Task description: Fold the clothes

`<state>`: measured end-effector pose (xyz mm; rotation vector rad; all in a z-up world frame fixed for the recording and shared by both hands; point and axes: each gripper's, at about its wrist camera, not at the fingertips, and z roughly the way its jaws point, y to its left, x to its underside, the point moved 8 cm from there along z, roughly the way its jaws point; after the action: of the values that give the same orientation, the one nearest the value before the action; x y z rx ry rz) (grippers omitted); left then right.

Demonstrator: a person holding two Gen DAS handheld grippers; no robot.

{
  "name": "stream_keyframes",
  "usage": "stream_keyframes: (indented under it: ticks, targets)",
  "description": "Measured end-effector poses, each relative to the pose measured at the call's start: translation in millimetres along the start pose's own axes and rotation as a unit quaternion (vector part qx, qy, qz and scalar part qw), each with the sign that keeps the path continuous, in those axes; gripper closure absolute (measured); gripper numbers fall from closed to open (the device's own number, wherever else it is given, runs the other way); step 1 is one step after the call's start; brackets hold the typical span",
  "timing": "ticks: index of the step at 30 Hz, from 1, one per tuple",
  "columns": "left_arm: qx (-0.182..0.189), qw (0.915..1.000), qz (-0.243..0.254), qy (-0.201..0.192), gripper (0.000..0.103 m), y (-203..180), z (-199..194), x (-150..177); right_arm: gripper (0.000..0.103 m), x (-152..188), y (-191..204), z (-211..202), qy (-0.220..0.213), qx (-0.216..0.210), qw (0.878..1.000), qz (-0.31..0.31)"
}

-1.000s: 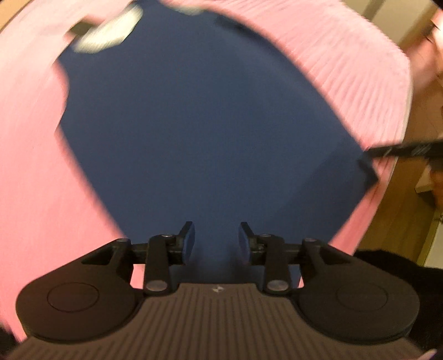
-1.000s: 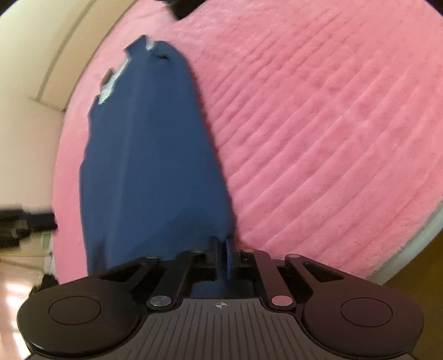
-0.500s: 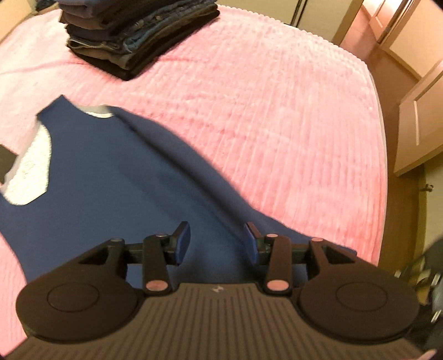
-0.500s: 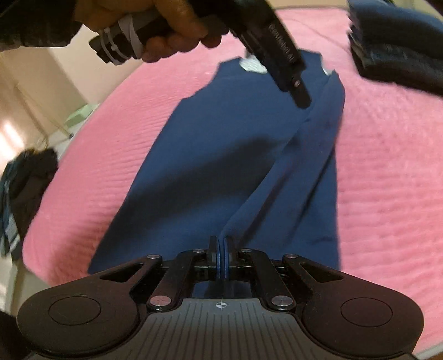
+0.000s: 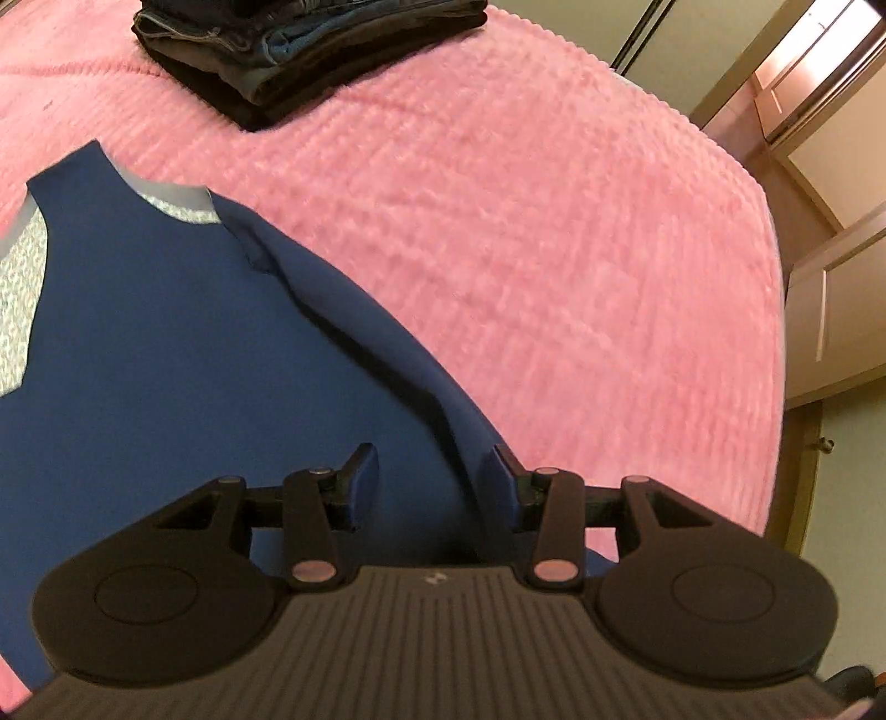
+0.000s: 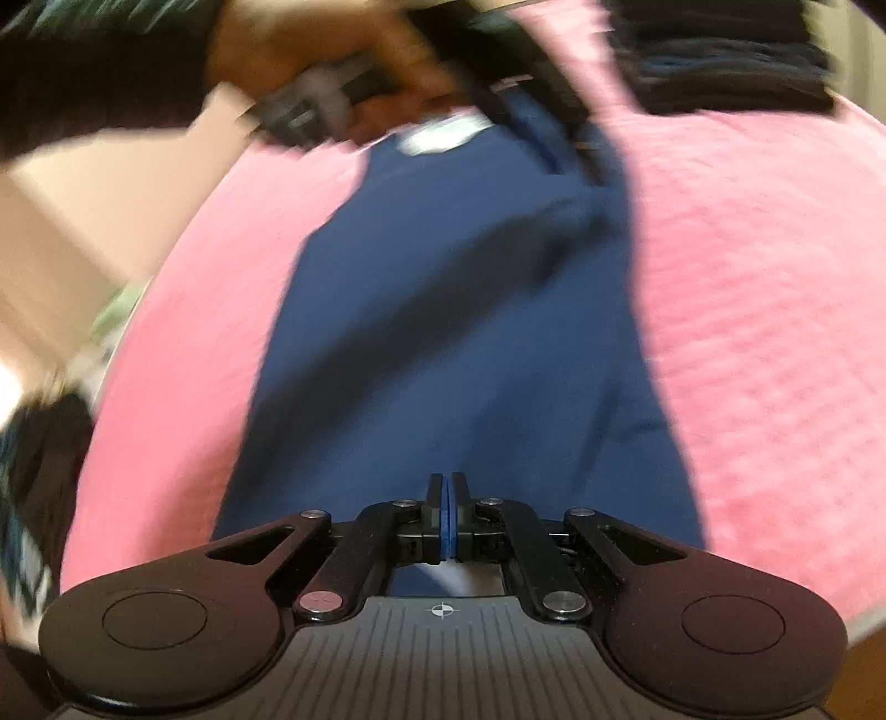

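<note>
A navy sleeveless shirt lies flat on the pink bedspread, its grey-trimmed neck away from me. Its right side is folded inward as a long strip. My left gripper hovers open over the lower end of that strip, its pads not pressing the cloth. In the right wrist view the shirt runs away from my right gripper, which is shut on its near hem. A person's hand, blurred, holds the left gripper over the shirt's far end.
A stack of folded jeans and dark clothes sits on the bed beyond the shirt, and shows again as the stack. The bed's edge borders a wooden floor and doors. Dark clothes lie off the bed at left.
The right gripper rolled and carried the hem across, laying the shirt's side strip over its body. The left gripper travelled from the shirt's middle to the folded edge, jaws slightly wider.
</note>
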<state>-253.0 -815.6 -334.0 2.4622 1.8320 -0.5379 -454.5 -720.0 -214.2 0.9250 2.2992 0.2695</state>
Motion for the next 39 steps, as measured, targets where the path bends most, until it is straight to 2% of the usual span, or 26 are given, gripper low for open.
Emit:
stream_keyframes:
  ticks: [2, 5, 7, 8, 9, 10, 13, 18, 21, 22, 23, 24, 26, 28, 31, 32, 33, 35, 37, 39]
  targets:
    - [-0.011, 0.9998, 0.019, -0.002, 0.066, 5.3, 1.0, -10.3, 0.101, -0.9, -21.7, -3.9, -0.013, 0.016, 0.999, 0.042]
    - [-0.028, 0.9983, 0.050, -0.013, 0.065, 16.9, -0.8, -31.3, 0.100, 1.4, -45.6, -0.8, -0.014, 0.017, 0.996, 0.085]
    - [-0.043, 0.9969, 0.062, -0.025, 0.065, 31.7, -4.1, -52.6, 0.092, 1.2, -54.5, 2.3, -0.018, 0.016, 0.995, 0.101]
    - [-0.050, 0.9966, 0.060, -0.029, 0.065, 41.0, -4.3, -64.2, 0.068, 1.1, -56.6, 3.6, -0.022, 0.016, 0.994, 0.108]
    - [-0.056, 0.9965, 0.054, -0.033, 0.065, 50.0, -3.0, -74.7, 0.040, 1.1, -58.4, 4.7, -0.026, 0.015, 0.993, 0.115]
    - [-0.061, 0.9963, 0.049, -0.036, 0.063, 59.0, -1.7, -85.2, 0.036, 1.0, -60.3, 5.9, -0.030, 0.015, 0.992, 0.122]
    - [-0.064, 0.9971, 0.028, -0.031, 0.057, 81.0, 13.1, -108.8, 0.036, 3.1, -57.2, 10.3, -0.037, -0.003, 0.990, 0.139]
    - [-0.028, 0.9995, 0.009, -0.012, 0.057, 94.2, 46.0, -124.3, 0.036, 12.1, -62.3, 13.6, -0.050, -0.032, 0.975, 0.212]
    - [-0.010, 0.9996, 0.024, 0.010, 0.069, 89.1, 59.6, -123.4, 0.036, 15.7, -69.6, 13.9, -0.065, -0.047, 0.960, 0.267]
    - [-0.010, 0.9992, 0.034, 0.015, 0.079, 86.4, 61.8, -122.6, 0.037, 16.3, -70.3, 12.6, -0.067, -0.047, 0.958, 0.275]
    - [-0.014, 0.9987, 0.046, 0.017, 0.094, 84.2, 62.1, -120.9, 0.045, 14.6, -69.9, 13.1, -0.066, -0.033, 0.961, 0.265]
    - [-0.019, 0.9979, 0.058, 0.019, 0.097, 82.7, 62.0, -119.2, 0.055, 12.5, -69.4, 13.6, -0.065, -0.018, 0.965, 0.253]
    - [-0.022, 0.9972, 0.068, 0.019, 0.099, 83.9, 59.4, -117.0, 0.057, 5.3, -60.4, 11.2, -0.073, 0.004, 0.973, 0.217]
    - [-0.020, 0.9970, 0.073, 0.016, 0.099, 86.0, 56.0, -115.5, 0.057, 0.5, -48.6, 13.7, -0.069, 0.004, 0.979, 0.192]
    - [-0.017, 0.9969, 0.076, 0.010, 0.100, 87.9, 50.4, -114.5, 0.057, 4.1, -43.5, 34.2, -0.043, 0.019, 0.983, 0.175]
    - [-0.016, 0.9969, 0.076, 0.008, 0.101, 88.4, 48.9, -114.3, 0.063, 6.2, -44.7, 40.0, -0.039, 0.023, 0.983, 0.178]
    - [-0.015, 0.9970, 0.075, 0.006, 0.101, 88.7, 47.6, -114.4, 0.081, 8.4, -46.0, 45.7, -0.034, 0.027, 0.983, 0.180]
    - [-0.015, 0.9969, 0.077, 0.001, 0.101, 88.8, 44.4, -114.0, 0.097, 12.1, -53.4, 51.3, -0.029, 0.034, 0.977, 0.208]
    - [-0.016, 0.9967, 0.080, -0.002, 0.101, 89.0, 40.2, -113.0, 0.100, 14.8, -59.3, 47.8, -0.029, 0.029, 0.973, 0.227]
    - [-0.016, 0.9966, 0.080, -0.004, 0.101, 89.8, 35.6, -112.2, 0.102, 15.2, -60.5, 40.0, -0.027, 0.034, 0.975, 0.218]
